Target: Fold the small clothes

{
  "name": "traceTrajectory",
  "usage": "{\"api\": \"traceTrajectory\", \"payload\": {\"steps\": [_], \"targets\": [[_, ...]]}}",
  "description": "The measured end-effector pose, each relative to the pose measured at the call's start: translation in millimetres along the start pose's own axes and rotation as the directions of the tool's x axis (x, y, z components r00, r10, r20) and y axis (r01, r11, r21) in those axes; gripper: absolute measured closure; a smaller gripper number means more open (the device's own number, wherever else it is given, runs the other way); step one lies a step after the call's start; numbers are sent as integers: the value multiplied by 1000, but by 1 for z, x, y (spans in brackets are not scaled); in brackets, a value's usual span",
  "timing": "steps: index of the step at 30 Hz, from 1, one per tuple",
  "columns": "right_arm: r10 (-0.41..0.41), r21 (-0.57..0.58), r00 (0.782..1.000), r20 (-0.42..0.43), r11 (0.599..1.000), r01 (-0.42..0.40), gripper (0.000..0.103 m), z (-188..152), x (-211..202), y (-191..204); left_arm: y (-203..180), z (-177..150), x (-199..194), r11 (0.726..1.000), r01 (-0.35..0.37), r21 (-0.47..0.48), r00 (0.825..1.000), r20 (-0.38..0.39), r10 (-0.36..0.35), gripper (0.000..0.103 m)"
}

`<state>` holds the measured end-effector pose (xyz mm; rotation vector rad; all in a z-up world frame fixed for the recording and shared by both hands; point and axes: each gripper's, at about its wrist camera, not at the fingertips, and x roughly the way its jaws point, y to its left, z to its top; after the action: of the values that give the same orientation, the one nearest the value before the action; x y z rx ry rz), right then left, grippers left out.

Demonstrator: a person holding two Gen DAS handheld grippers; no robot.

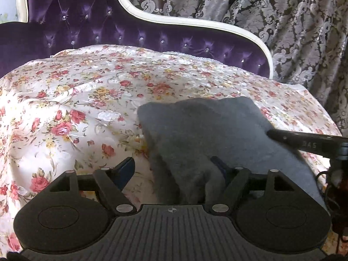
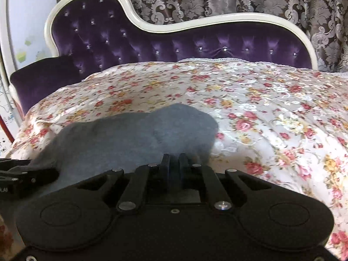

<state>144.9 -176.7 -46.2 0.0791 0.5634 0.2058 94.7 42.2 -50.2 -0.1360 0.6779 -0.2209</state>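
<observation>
A small grey garment [image 1: 204,128] lies on the floral bedspread [image 1: 76,100]. My left gripper [image 1: 174,165] is open; its near edge drapes between the spread fingers, over the right finger. In the right wrist view the same grey garment [image 2: 130,134] lies left of centre. My right gripper [image 2: 174,163] is shut on its near right edge, fingers pressed together with cloth between them. The right gripper's finger shows in the left wrist view [image 1: 304,141], resting on the garment's right side. The left gripper shows at the left edge of the right wrist view [image 2: 19,178].
The floral bedspread [image 2: 271,113] covers a chaise with a purple tufted back [image 2: 152,43] and white frame [image 1: 195,21]. A purple bolster [image 2: 43,76] lies at its left end. Patterned curtains [image 1: 293,21] hang behind.
</observation>
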Motion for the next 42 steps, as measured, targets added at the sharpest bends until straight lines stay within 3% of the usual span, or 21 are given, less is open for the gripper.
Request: {"api": "traceTrajectory", "payload": {"steps": [2, 5, 6, 7, 12, 18, 23, 27, 33, 38, 42], "targets": [[9, 9, 1000, 3, 1000, -9, 88, -2, -3, -1, 2, 0, -1, 1000, 2, -1, 1000, -3, -2, 24], [5, 20, 1000, 23, 1000, -5, 70, -3, -15, -1, 3, 1, -7, 1000, -5, -3, 1000, 1, 5, 23], [10, 27, 999, 42, 1000, -11, 60, -2, -22, -1, 4, 1, -13, 1000, -7, -4, 1000, 18, 7, 23], [15, 27, 998, 63, 999, -16, 57, -2, -27, -1, 4, 1, -18, 1000, -15, 0, 999, 36, 15, 23], [47, -19, 992, 119, 999, -45, 51, -9, -65, 9, 6, -1, -41, 996, -88, 35, 992, 97, 84, 22], [37, -117, 999, 29, 993, -33, 43, -31, -78, 27, 15, -3, -32, 991, -132, 13, 990, 40, 132, 21], [30, -60, 999, 29, 998, -28, 35, -38, -95, 21, 12, -3, -43, 987, -160, 17, 986, 53, 159, 21], [24, -17, 997, 68, 1000, -23, 2, -35, -114, 17, -1, 1, -64, 980, -196, 43, 978, 85, 192, 21], [31, 55, 997, 75, 998, -35, 1, -27, -132, 18, -37, 5, -90, 952, -294, 81, 952, 114, 284, 21], [1, 56, 997, 82, 998, -6, 1, -22, -143, 27, -49, 11, -105, 963, -264, 48, 962, 87, 259, 20], [-41, 66, 997, 68, 997, 36, 1, -20, -150, 32, -53, 14, -107, 966, -254, 38, 967, 13, 254, 11]]}}
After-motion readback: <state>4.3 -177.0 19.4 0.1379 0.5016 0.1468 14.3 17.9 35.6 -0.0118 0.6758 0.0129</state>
